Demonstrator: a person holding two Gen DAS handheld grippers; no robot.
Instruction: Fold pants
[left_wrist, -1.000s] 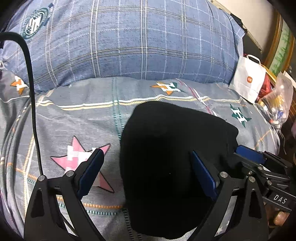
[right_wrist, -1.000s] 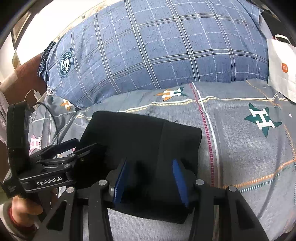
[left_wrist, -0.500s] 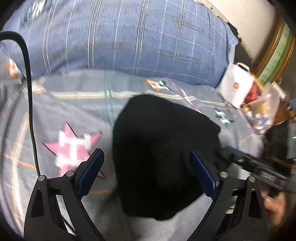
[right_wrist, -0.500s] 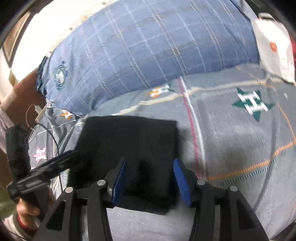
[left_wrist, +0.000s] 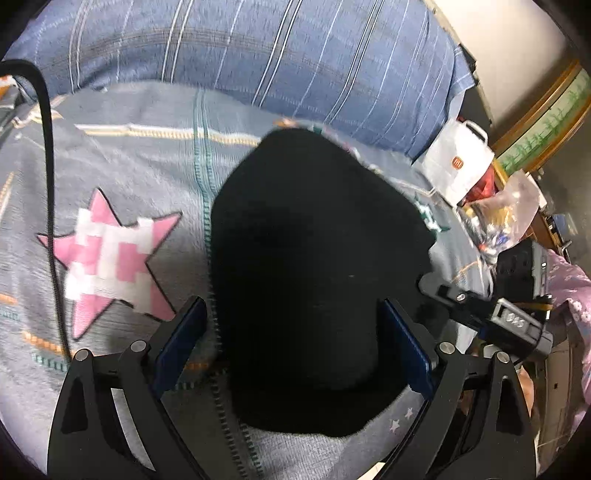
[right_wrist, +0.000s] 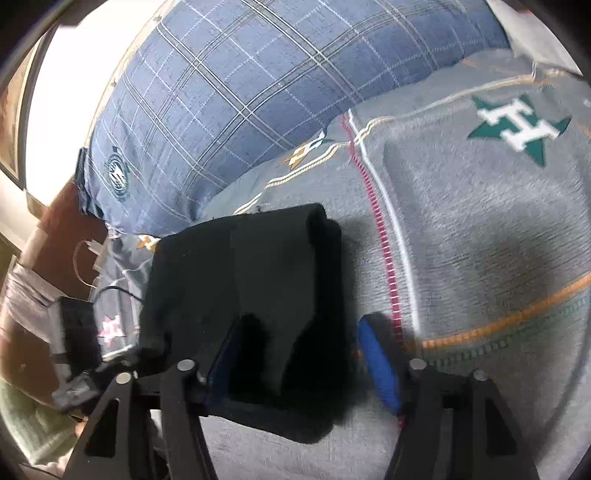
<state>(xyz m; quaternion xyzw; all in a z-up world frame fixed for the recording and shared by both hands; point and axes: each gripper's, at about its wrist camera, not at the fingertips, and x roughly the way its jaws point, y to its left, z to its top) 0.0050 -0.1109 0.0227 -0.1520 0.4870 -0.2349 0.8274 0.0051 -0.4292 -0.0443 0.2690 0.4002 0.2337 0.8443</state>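
With the pants (right_wrist: 247, 295) already a compact black bundle on the bed (right_wrist: 480, 229), near the blue pillow (right_wrist: 229, 96): both tools released, left tool (left_wrist: 291, 343) and right tool (right_wrist: 299, 354) gaping over it, grasping nothing. Probably last step; next, maybe press flat and withdraw.
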